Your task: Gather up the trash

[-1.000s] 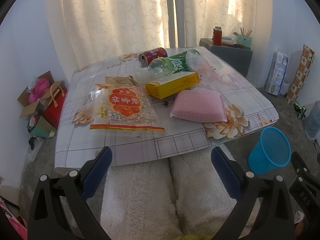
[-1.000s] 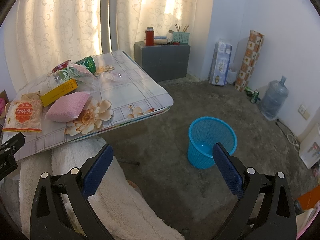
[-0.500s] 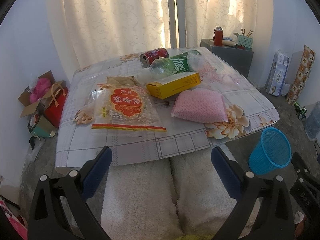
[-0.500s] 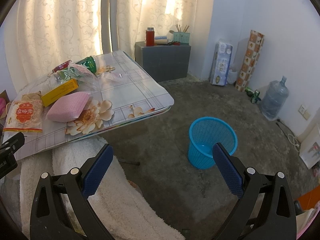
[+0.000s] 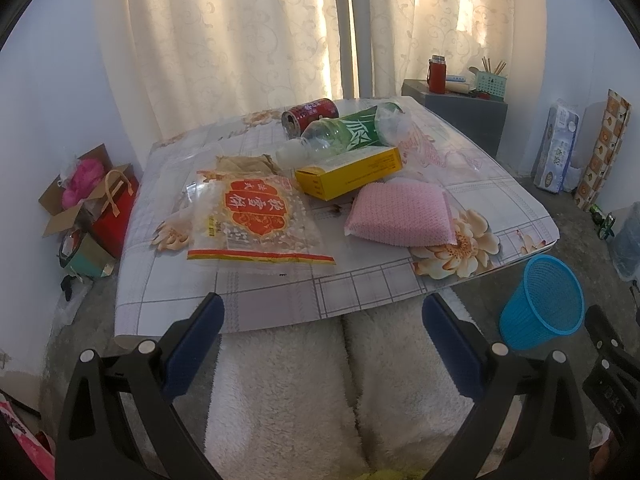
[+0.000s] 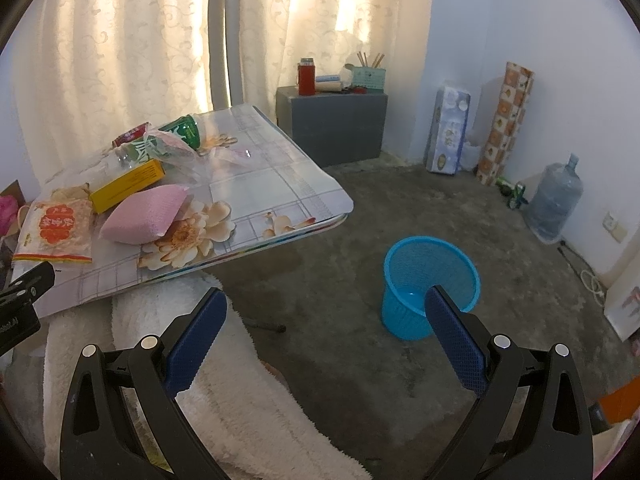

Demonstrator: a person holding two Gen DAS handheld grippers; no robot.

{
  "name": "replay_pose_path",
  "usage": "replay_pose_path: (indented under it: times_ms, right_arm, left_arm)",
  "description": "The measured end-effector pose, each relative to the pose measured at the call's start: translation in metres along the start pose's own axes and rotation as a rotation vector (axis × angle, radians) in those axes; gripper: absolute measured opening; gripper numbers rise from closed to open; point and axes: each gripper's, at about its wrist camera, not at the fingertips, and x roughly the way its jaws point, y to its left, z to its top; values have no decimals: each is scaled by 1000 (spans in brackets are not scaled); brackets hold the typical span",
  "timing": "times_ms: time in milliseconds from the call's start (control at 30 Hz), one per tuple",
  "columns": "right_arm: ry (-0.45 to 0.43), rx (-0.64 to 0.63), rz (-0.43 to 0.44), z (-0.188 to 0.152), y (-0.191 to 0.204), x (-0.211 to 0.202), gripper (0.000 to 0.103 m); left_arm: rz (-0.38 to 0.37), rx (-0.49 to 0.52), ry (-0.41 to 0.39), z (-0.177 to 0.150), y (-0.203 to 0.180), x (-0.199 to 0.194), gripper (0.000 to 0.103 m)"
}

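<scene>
left gripper point(image 5: 322, 322) wide open and holding nothing, hanging just short of the floral desk point(image 5: 280, 292), right gripper point(image 6: 326, 312) same deal, over the floor, snack bag with red label point(image 5: 256, 220), pink mesh sponge point(image 5: 400, 220), yellow cardboard box point(image 5: 348, 174), green-label plastic bottle point(image 5: 340, 136), red can point(image 5: 310, 114) all on the desk, blue mesh wastebasket point(image 6: 430, 284) on the floor beside it

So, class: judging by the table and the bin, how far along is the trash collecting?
Nothing looks done: the blue bin appears empty. Nothing is in hand: left claw and right claw are open. Left: snack bag, yellow box, bottle, can.
</scene>
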Motion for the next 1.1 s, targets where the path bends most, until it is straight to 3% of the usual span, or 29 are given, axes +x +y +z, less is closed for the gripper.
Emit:
replay_pose_path:
  times_ms: [200,367,533,633,867,1100]
  right_arm:
    - [8,-14,45,5,8,11,95]
    - [-36,-46,116,17,20,14,95]
    - [-98,-92,247,37,41,19,95]
    - [-123,-115,339,49,54,25,95]
    - [-121,-164,426,66,72,44,95]
    - [-50,-185,470,73,86,66,95]
  left_arm:
    - [6,-1,-10,1,20,2,97]
    - [-19,-27,-25,6,49,5,97]
    - [-102,-154,-101,14,94,3,97]
    - [-196,-256,-157,15,123,8,97]
    - [-274,-425,-87,35,157,50,97]
    - [-280,-471,-66,49,177,74,97]
